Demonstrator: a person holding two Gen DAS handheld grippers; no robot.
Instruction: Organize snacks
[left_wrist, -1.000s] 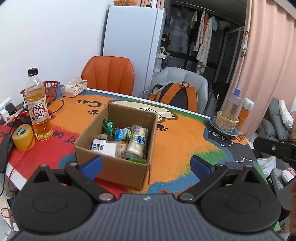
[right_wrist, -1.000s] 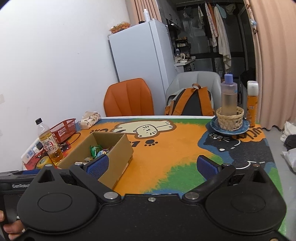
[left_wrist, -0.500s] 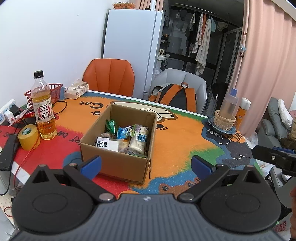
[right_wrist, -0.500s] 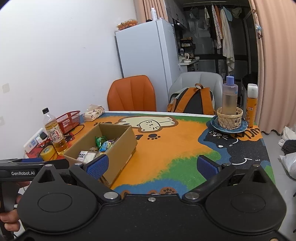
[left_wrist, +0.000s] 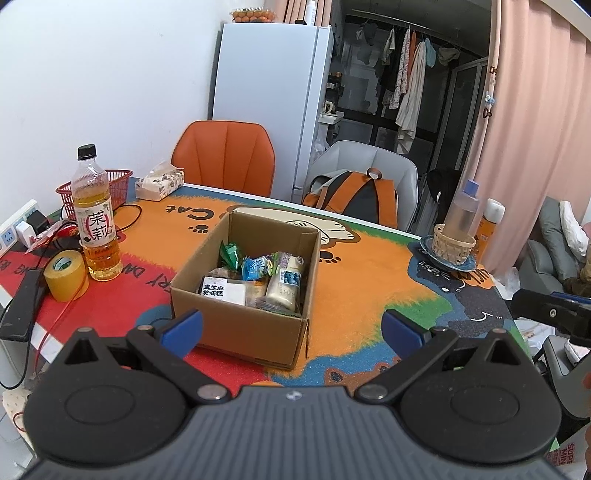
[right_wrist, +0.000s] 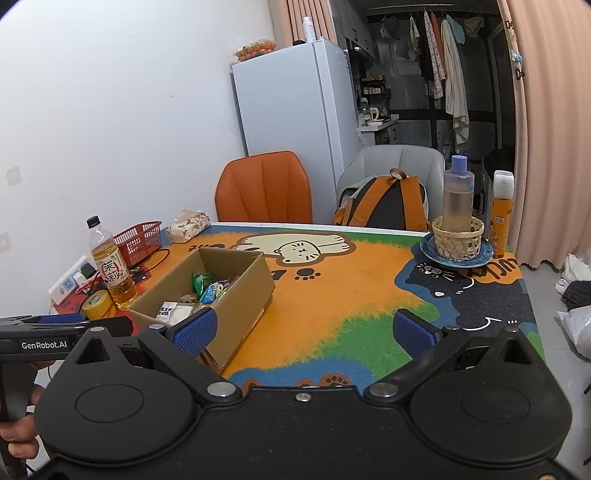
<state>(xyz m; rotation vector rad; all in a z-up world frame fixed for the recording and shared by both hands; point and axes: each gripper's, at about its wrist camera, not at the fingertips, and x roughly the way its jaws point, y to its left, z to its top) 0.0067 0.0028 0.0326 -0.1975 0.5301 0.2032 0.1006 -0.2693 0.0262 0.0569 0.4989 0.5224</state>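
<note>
snacks (left_wrist: 255, 275) fill an open box (left_wrist: 243, 328) mid-table, wrappers overlapping, labels mostly unreadable. at 6 o'clock, left gripper (left_wrist: 291, 326) and right gripper (right_wrist: 301, 332) gape wide, empty.

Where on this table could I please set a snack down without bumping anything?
The mat is bare between the box and the wicker basket. The wall side is crowded: tea bottle, tape roll, red basket, cables.

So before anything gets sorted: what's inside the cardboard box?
The cardboard box holds wrapped snacks: white packet, green, blue, cream. Anything beneath them is covered.
</note>
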